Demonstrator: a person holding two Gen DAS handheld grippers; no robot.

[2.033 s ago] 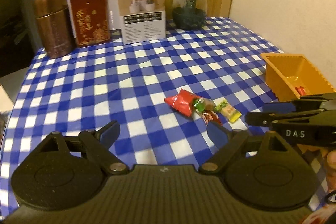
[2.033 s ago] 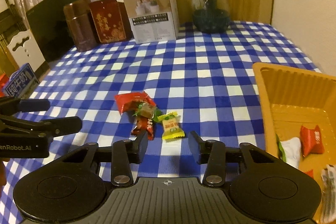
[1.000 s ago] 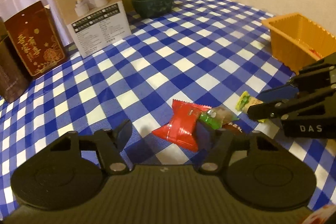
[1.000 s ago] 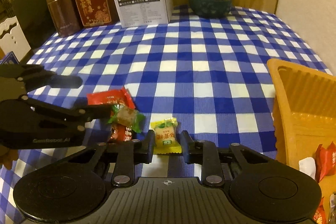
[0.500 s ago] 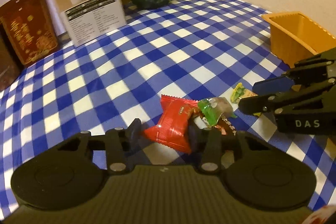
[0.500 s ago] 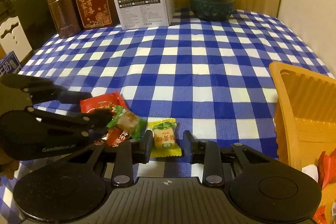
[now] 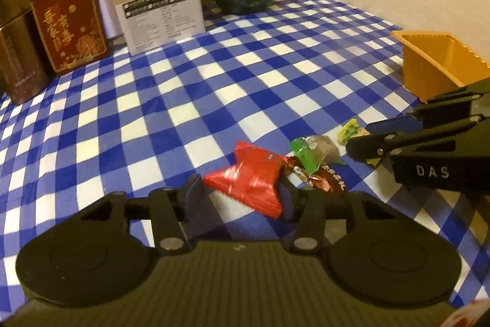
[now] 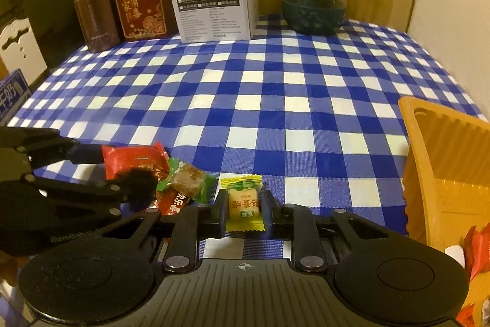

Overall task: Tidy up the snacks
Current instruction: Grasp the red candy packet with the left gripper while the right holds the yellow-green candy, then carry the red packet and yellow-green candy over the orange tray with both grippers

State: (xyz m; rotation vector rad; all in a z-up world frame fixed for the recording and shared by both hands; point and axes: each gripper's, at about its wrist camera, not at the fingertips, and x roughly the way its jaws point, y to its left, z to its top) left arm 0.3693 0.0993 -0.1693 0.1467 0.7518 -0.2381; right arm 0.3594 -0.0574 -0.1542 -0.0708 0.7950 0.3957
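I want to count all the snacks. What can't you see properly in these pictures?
- Orange tray: right wrist view cuts it off at the edge, so its snacks cannot be counted; left wrist view shows only its outer wall.
- Dark red candy: partly under the green-wrapped candy and behind the right gripper.
- Yellow candy: left wrist view, mostly behind the right gripper's finger.
- Red packet: its near end is hidden by the left gripper.
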